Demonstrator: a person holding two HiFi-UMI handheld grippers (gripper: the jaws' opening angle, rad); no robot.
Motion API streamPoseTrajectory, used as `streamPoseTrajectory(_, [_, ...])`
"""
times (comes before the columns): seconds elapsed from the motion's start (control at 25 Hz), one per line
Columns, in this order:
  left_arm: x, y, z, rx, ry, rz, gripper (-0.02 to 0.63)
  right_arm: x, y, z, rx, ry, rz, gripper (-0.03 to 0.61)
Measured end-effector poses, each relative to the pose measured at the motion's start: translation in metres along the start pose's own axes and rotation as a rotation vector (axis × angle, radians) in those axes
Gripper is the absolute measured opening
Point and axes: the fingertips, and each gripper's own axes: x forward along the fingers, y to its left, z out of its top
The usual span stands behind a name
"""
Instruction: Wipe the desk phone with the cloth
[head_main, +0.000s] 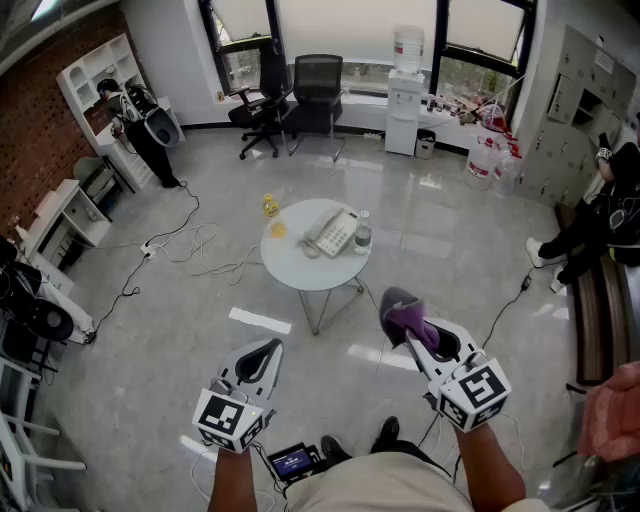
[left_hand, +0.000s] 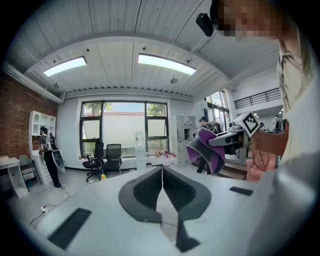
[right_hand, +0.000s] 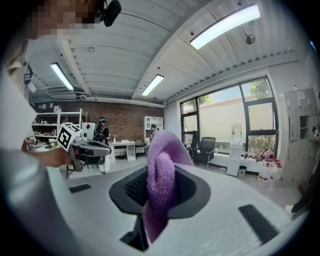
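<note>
The left hand-held gripper (head_main: 264, 352) was fully closed and empty at 7 o'clock of the surface (head_main: 300, 272), where the desk phone (head_main: 331, 233) lay, well apart. The right hand-held gripper (head_main: 402, 312), at 5 o'clock, was clamped on the cloth (head_main: 412, 322). The step likely required advancing toward 12 o'clock and laying the cloth flat on the phone.
</note>
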Motion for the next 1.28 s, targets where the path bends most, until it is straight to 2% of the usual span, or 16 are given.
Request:
streamPoseTrajectory(0.68, [-0.012,0.026,-0.02,-0.017,0.013,-0.026,0.009,0.021,0.019,-0.006,0.008,0.02,-0.02,0.061])
streamPoseTrajectory(0.92, [-0.019,0.04,-0.026,-0.025,0.008,-0.038,0.009,0.034,0.029,-0.003,0.059,-0.003,-0.012,0.064])
streamPoseTrajectory(1.12, [-0.008,0.046,-0.036,-0.028,0.011,-0.053,0.009,0.049,0.02,-0.009,0.054,-0.004,-0.012,0.063])
streamPoseTrajectory(1.28, [0.013,0.053,-0.038,-0.031,0.029,-0.05,0.009,0.07,-0.004,-0.012,0.056,0.005,-0.007,0.064])
